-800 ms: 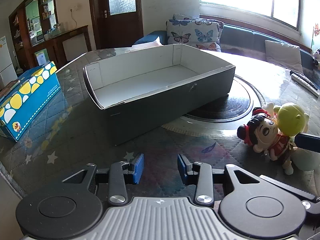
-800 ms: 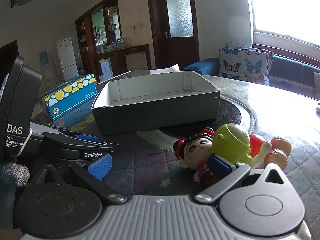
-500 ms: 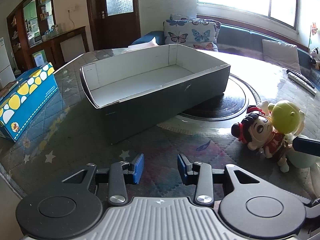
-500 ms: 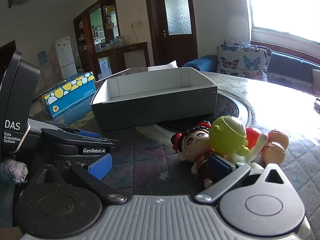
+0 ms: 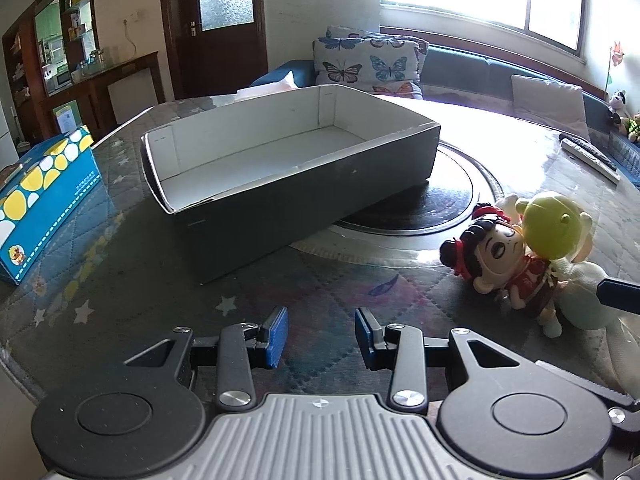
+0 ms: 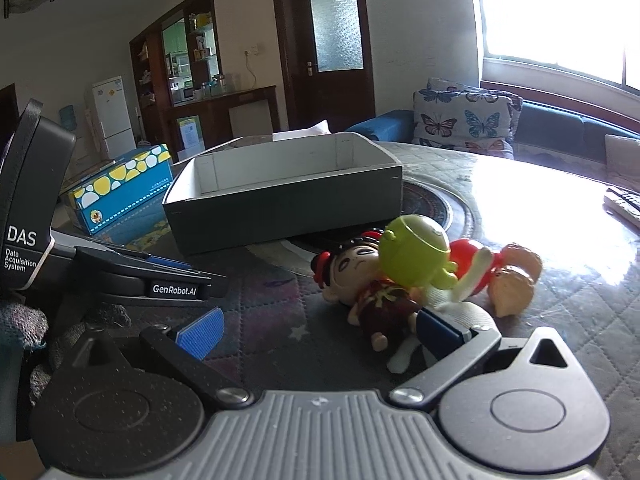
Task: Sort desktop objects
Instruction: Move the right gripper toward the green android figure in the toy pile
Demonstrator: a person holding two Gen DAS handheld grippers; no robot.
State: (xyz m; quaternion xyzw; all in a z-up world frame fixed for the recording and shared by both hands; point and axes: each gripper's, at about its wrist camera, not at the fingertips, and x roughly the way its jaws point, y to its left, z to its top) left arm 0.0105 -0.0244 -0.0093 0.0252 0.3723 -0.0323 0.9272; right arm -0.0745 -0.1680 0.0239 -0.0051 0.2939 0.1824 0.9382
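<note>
Toys heaped beside the empty box, both tongs empty

Your right tongs point(image 6: 318, 330) gape wide, one pad just beside the doll point(image 6: 366, 284); your left tongs point(image 5: 320, 332) sit partly open over bare table point(image 5: 120, 280), holding nothing. The doll and the green figure point(image 6: 414, 256) lie touching, near the box point(image 5: 280, 184). They look light, hard and smooth, likely to slip, so take the doll across its narrow body, not the round head.

Some toys hide from you.
The green toy point(image 6: 414, 250) covers part of the red toy point(image 6: 468, 254), and the blue box point(image 5: 40, 196) is cut off.
</note>
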